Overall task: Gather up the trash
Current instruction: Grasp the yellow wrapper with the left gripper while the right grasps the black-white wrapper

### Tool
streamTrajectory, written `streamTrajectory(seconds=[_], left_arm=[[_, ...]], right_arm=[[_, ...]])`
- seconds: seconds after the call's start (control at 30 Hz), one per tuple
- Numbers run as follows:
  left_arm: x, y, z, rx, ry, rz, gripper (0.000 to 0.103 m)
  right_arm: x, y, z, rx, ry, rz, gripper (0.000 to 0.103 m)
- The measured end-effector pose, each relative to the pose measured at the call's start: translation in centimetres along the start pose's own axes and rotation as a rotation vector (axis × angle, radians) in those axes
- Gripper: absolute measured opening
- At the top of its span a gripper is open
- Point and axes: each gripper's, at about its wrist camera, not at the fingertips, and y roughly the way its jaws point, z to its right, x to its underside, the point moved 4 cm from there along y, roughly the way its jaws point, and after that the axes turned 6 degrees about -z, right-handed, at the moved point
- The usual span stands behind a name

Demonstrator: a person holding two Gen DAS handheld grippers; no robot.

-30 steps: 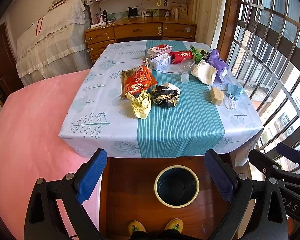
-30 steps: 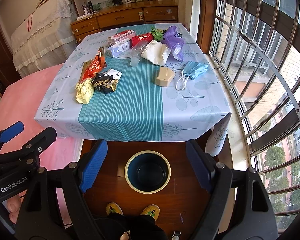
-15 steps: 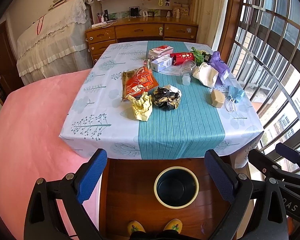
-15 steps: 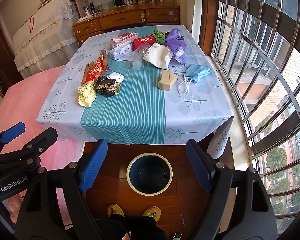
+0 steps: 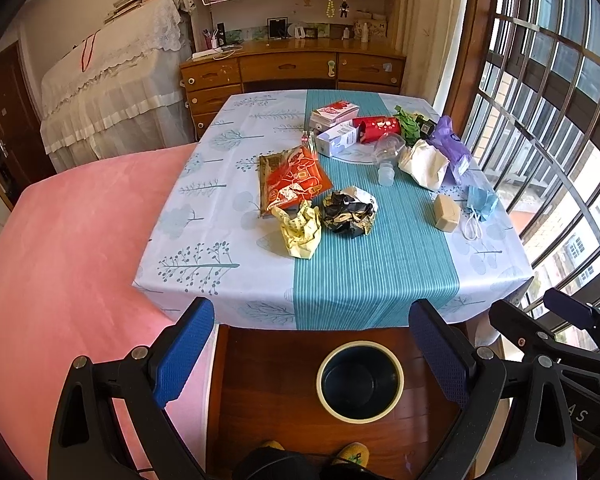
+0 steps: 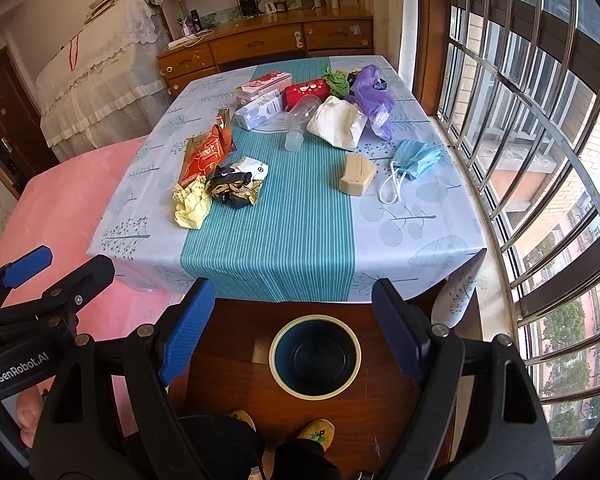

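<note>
Both grippers have drifted a little higher and back from the table (image 5: 188, 280), so nothing is collected yet. The left gripper (image 5: 312, 344) and right gripper (image 6: 290, 320) hang wide open and empty above the bin (image 5: 360, 380) on the floor. The trash sits mid-table: a yellow wad (image 5: 298, 230) touching a black wrapper (image 5: 348, 214), with more litter toward the far edge.
</note>
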Motion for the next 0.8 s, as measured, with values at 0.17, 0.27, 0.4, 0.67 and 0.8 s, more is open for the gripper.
streamTrajectory(seconds=[0.17, 0.27, 0.4, 0.67, 0.8], left_arm=[[-1.6, 0.2, -1.9, -0.011, -0.028, 0.020, 0.100], [-2.9, 1.5, -3.2, -0.010, -0.040, 0.000, 0.100], [-5.4, 4.1, -5.0, 0.009, -0.035, -0.035, 0.100], [-10.7, 13.6, -6.2, 0.136, 0.052, -0.237, 0.100], [-11.7, 18.6, -5.4, 0.198, 0.081, -0.343, 0.093]], right_arm=[[-1.5, 0.8, -0.9, -0.003, -0.004, 0.013, 0.078], [-2.6, 1.8, -1.4, 0.004, 0.009, 0.008, 0.078], [-4.7, 4.1, -2.0, 0.013, 0.047, -0.013, 0.078], [-9.4, 10.6, -3.0, 0.027, 0.178, -0.091, 0.078], [-11.0, 14.6, -3.0, 0.017, 0.267, -0.145, 0.078]])
